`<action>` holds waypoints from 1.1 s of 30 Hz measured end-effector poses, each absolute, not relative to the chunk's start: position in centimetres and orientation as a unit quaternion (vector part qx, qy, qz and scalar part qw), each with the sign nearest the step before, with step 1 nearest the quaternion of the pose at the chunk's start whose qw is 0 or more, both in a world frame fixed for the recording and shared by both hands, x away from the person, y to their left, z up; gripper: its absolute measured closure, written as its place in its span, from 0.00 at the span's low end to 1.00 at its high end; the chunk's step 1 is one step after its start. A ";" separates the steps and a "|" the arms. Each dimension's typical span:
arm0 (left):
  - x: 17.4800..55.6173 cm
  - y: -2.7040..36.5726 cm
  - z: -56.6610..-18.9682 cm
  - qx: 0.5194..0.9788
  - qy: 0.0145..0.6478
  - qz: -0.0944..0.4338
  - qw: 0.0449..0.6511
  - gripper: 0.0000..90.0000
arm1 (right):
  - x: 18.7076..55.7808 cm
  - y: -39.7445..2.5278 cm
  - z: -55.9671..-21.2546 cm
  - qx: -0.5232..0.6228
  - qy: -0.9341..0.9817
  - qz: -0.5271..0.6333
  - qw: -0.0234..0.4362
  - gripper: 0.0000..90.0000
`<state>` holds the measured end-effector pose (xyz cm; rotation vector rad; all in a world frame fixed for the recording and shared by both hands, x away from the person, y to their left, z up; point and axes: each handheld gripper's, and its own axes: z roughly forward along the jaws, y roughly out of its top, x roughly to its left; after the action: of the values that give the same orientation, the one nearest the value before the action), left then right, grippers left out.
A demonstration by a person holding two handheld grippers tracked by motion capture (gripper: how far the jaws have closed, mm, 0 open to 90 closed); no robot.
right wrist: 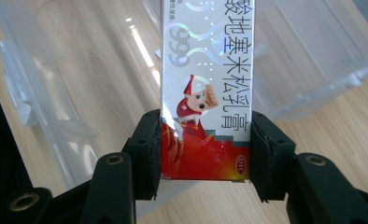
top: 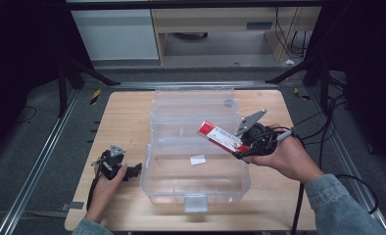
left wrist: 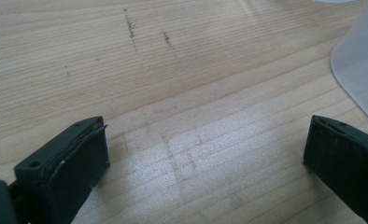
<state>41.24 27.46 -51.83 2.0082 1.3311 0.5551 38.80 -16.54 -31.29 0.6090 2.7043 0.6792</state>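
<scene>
A red and white medicine carton (top: 221,137) (right wrist: 205,93) with printed characters and a cartoon figure is held above the clear plastic storage box (top: 152,166). My right gripper (top: 244,150) (right wrist: 205,154) is shut on the carton's red end, with the rest pointing out over the open box. The box's clear lid (top: 193,105) lies folded back behind it. My left gripper (top: 132,171) (left wrist: 205,158) rests low at the box's left side, open, with bare wood between its jaws. A corner of the box (left wrist: 362,65) shows at the right of the left gripper view.
A small white paper slip (top: 198,159) lies inside the box. The wooden table (top: 122,117) has bare room left of the box and along the front edge. Dark cables (top: 323,132) trail off the right side. Metal rails (top: 39,161) flank the table.
</scene>
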 end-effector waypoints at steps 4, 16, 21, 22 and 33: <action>41.2 27.5 -51.8 0.767 0.508 0.212 0.328 0.00 | 39.1 -15.0 -31.8 0.192 0.945 0.227 0.136 0.57; 41.2 27.5 -51.8 0.767 0.508 0.212 0.329 0.00 | 38.9 -10.9 -33.8 0.141 0.961 0.208 0.111 0.57; 41.2 27.5 -51.8 0.767 0.508 0.212 0.328 0.00 | 38.8 -9.6 -34.3 0.130 0.963 0.211 0.106 0.57; 41.2 27.5 -51.8 0.767 0.508 0.212 0.328 0.00 | 38.8 -9.6 -34.3 0.130 0.963 0.211 0.106 0.57; 41.2 27.5 -51.8 0.767 0.508 0.212 0.328 0.00 | 38.9 -7.0 -35.5 0.094 0.968 0.208 0.101 0.57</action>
<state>41.22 27.46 -51.83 2.0091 1.3308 0.5561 38.90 -7.01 -35.52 0.2784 2.8617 0.6149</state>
